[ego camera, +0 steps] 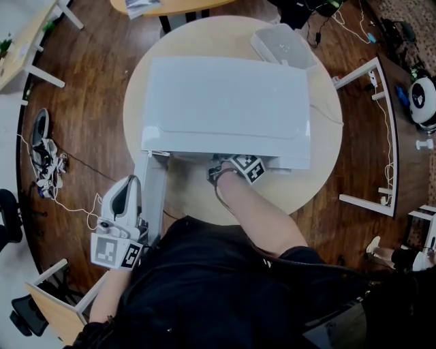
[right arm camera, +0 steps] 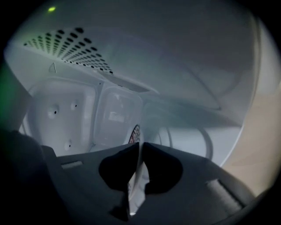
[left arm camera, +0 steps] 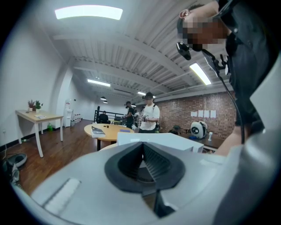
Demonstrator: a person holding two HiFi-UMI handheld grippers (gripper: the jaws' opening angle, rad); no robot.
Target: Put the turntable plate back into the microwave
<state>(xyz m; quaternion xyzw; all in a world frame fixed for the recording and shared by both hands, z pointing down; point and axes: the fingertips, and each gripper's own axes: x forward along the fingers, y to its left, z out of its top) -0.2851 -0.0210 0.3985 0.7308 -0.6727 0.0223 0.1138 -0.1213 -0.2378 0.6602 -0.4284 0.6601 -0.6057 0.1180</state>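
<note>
In right claw (right arm camera: 140, 146), clear round plate (right arm camera: 193, 136)

An open-plan office workspace: brick wall (left arm camera: 175, 112), strip lights (left arm camera: 88, 12), tables (left arm camera: 103, 129), wooden floor (ego camera: 88, 102).

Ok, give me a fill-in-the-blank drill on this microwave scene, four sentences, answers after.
1. The right gripper, inside the microwave, is ____ on the turntable plate.
2. The microwave's door is ____.
3. The microwave stands on a ____ table.
4. The left gripper is shut and holds ____.

Missing words: shut; open; round; nothing.
</note>
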